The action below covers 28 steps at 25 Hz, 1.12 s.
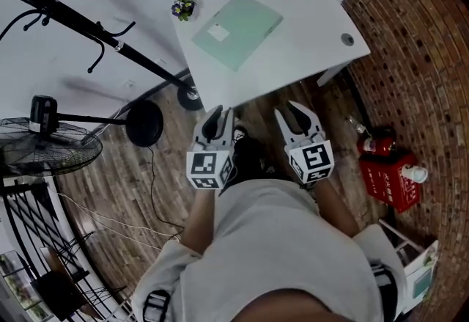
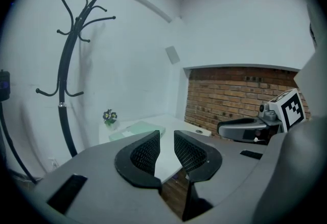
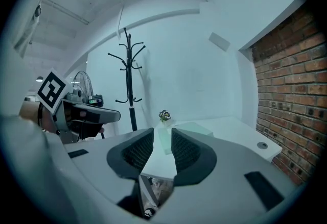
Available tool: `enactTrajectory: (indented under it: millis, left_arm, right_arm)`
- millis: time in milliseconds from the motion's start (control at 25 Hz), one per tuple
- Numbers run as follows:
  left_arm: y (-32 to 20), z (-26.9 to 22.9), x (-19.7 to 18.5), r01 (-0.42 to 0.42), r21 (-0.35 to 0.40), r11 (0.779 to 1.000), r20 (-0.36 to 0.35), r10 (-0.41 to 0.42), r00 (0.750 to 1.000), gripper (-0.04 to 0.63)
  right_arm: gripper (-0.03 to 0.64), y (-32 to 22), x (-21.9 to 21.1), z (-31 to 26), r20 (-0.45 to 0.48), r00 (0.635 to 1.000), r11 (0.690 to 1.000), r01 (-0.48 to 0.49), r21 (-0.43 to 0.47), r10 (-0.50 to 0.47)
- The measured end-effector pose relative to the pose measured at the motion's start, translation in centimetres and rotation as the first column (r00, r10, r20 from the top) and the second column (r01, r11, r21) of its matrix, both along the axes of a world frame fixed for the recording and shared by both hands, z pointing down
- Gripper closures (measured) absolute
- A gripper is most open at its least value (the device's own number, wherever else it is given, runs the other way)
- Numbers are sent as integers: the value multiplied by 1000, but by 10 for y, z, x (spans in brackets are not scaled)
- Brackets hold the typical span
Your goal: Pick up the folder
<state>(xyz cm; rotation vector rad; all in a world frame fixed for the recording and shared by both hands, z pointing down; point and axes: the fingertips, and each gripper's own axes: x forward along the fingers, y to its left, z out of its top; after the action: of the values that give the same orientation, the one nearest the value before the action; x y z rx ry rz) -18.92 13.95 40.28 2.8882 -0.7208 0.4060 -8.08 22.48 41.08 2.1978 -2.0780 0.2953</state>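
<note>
Left gripper [image 1: 219, 119] and right gripper [image 1: 297, 115] both empty, jaws a narrow gap apart, held short of the white table [image 1: 308, 27]; the pale green folder [image 1: 237, 29] lies flat on it, near the small pot [image 1: 183, 7]. Risk, as judged: the folder is thin and flush to the top, so jaws may skate it along rather than catch an edge, perhaps knocking the pot. Only container noted: that pot, holding a little flowering plant
</note>
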Motion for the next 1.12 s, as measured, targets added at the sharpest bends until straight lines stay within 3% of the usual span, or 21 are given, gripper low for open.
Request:
enactTrajectory:
  millis: [600,1120]
  left_arm:
    - [-127,30,58,-131,-83,988,34,134,990,506]
    - [-192,44,87,-288,-153,945,42,298,954,506]
  right_arm:
    - [505,-111,30,38,55,996,990,-69,-122,77]
    - [505,-170,52,50,54,979,963,-184,-196,198]
